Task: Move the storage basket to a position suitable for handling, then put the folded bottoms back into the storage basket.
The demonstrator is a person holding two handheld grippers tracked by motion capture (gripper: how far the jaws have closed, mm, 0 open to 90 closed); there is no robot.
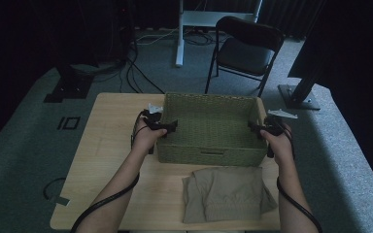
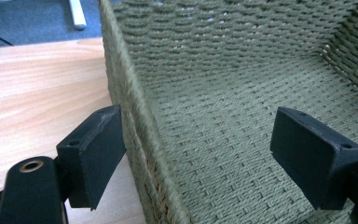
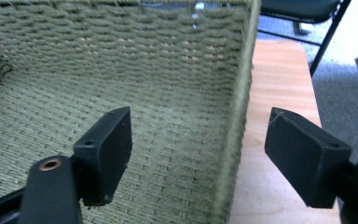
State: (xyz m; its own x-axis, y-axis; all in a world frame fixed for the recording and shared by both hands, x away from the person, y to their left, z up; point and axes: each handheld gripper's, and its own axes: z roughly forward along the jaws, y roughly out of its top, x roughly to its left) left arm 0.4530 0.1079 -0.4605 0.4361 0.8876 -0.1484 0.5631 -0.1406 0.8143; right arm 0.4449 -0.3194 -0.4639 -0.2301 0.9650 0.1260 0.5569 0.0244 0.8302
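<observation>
Left claw (image 1: pixel 167 127) and right claw (image 1: pixel 258 128) both released, each straddling a side wall of the basket (image 1: pixel 209 154) on the tabletop (image 1: pixel 111 145). Best drawn straight up and clear before reaching for the cloth (image 1: pixel 226 194) behind.

Our forearms are bare, with no sleeves in sight. We carry a black left gripper (image 1: pixel 171 125) and a black right gripper (image 1: pixel 253 127), each topped by a pale grey three-cornered plate. A thick black cable trails from each back along the arm. Close up, our jaws are blocky black pads with small screw holes, and a brass-ringed hole marks one arm.
</observation>
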